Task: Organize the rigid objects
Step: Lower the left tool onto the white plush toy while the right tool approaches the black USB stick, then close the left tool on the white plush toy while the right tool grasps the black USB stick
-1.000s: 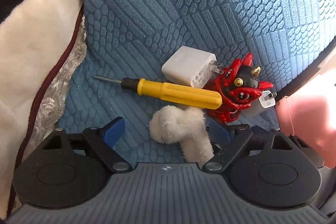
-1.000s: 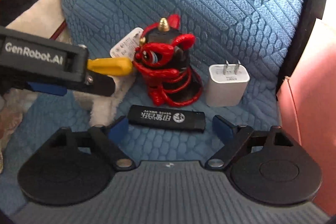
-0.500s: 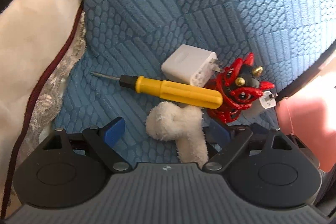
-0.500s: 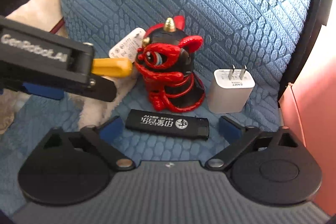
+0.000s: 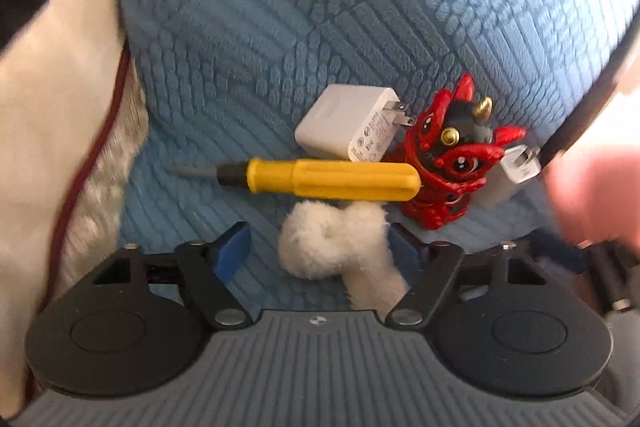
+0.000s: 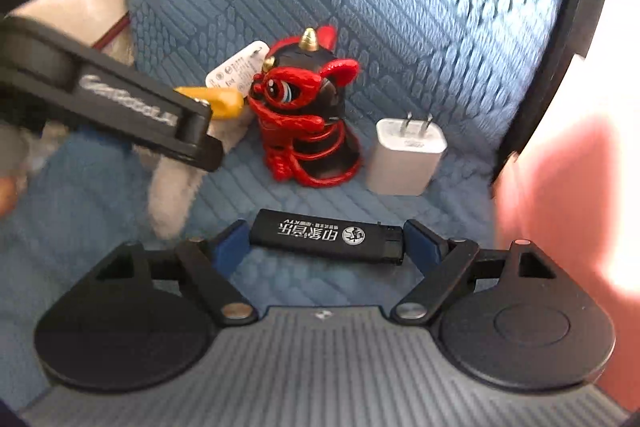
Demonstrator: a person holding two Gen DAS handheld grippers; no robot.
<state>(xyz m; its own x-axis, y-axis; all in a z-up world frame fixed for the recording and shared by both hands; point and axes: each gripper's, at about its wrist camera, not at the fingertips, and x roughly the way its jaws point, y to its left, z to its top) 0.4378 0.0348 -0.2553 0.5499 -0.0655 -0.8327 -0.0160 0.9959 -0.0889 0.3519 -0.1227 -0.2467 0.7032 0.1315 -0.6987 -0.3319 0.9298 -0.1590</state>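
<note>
On a blue textured cushion (image 5: pixel 320 27) lie a yellow-handled screwdriver (image 5: pixel 332 180), a white charger plug (image 5: pixel 348 129), a red and black lion figurine (image 5: pixel 452 155) and a white fluffy piece (image 5: pixel 336 247). My left gripper (image 5: pixel 318 253) is open, its blue pads either side of the fluffy piece. In the right wrist view, a black lighter (image 6: pixel 328 237) lies between the open fingers of my right gripper (image 6: pixel 326 247). The figurine (image 6: pixel 308 115) stands behind it, a second white charger (image 6: pixel 406 157) to its right. The left gripper's arm (image 6: pixel 120 107) crosses at the left.
A cream cloth with a dark red trim (image 5: pixel 52 147) lies left of the cushion. A pink box (image 6: pixel 568 207) stands at the right, beyond a black edge (image 6: pixel 576 7). A small white plug (image 5: pixel 520 167) shows behind the figurine.
My right gripper has moved forward, so the lighter now lies between its fingers. My left gripper has shifted slightly; the view is blurred by motion.
</note>
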